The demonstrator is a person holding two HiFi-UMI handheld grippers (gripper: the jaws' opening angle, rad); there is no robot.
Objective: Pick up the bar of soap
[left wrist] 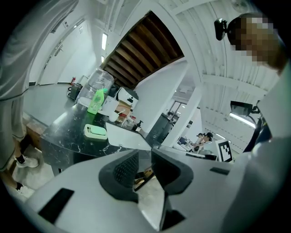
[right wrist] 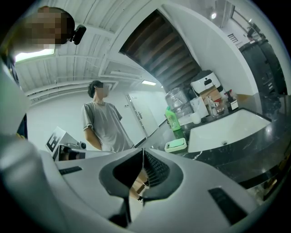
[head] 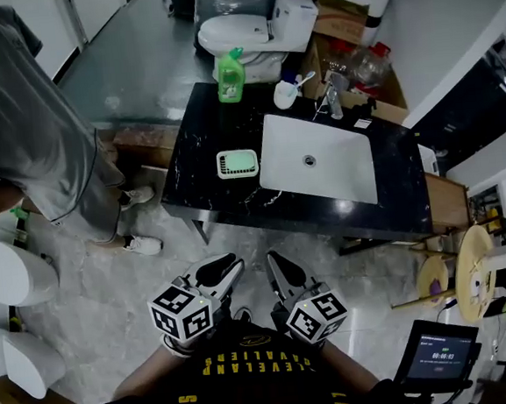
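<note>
Two grippers, both empty, low in the head view and well short of the black countertop (head: 196,158). Left gripper (head: 229,266): jaws a little apart, nothing between them. Right gripper (head: 274,262): jaws pressed together at the tips, pinching nothing.

Pale green bar of soap (head: 238,162) lying in a white soap dish (head: 220,165) on the countertop's left part, just beside the left rim of the white sink (head: 321,177), roughly midway between front and back edges. Green bottle (head: 230,75) at the back edge, well apart from the dish. Standing person (head: 35,128) off the countertop's left end.

Reach stage, by the look of it: no contact with the soap yet. Next, most likely: close in on the front edge, spread the jaws of whichever gripper goes in, come down over the dish and pinch the bar across its narrow width without dragging the dish. Probably slick, so a square, centred grip.
</note>
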